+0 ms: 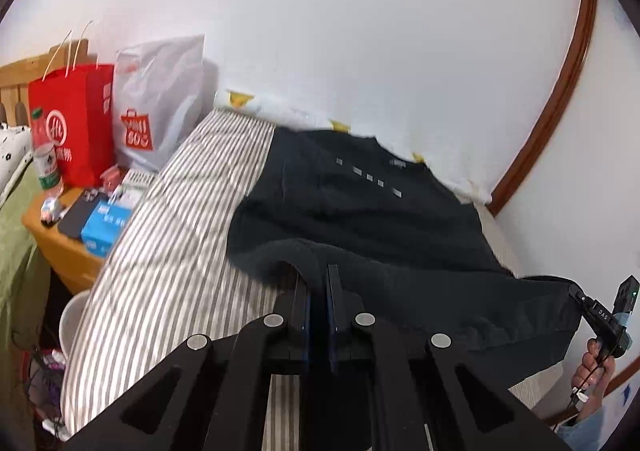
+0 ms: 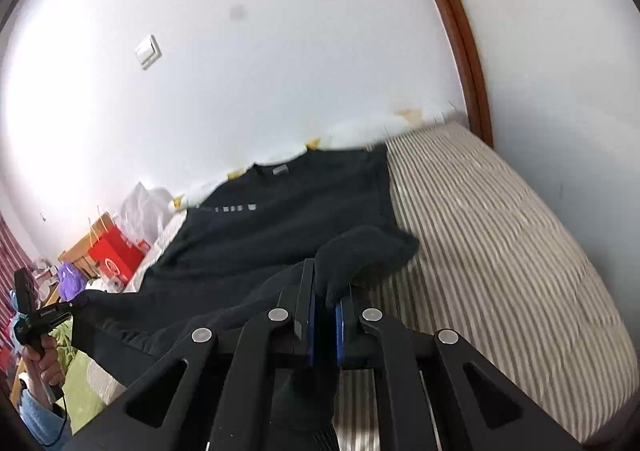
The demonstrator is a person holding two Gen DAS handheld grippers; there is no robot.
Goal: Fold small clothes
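**Both grippers pinch the near hem of a dark shirt on a striped bed**

A dark navy, soft-knit shirt with a row of small pale rectangles across its chest lies spread on a bed covered in a grey-and-white striped sheet, its collar towards the white wall. The near edge is lifted off the sheet and hangs stretched between the two tools.

The left gripper is closed tight, a fold of the shirt's hem caught between its blue-lined jaws. The right gripper is likewise clamped on the hem at the other near corner, the cloth bunching over its tips.

Each wrist view shows the other tool at its edge, gripped by a person's hand in a blue denim sleeve.

Beside the bed stands a wooden bedside table carrying a red paper carrier bag, a white plastic bag and a blue box.
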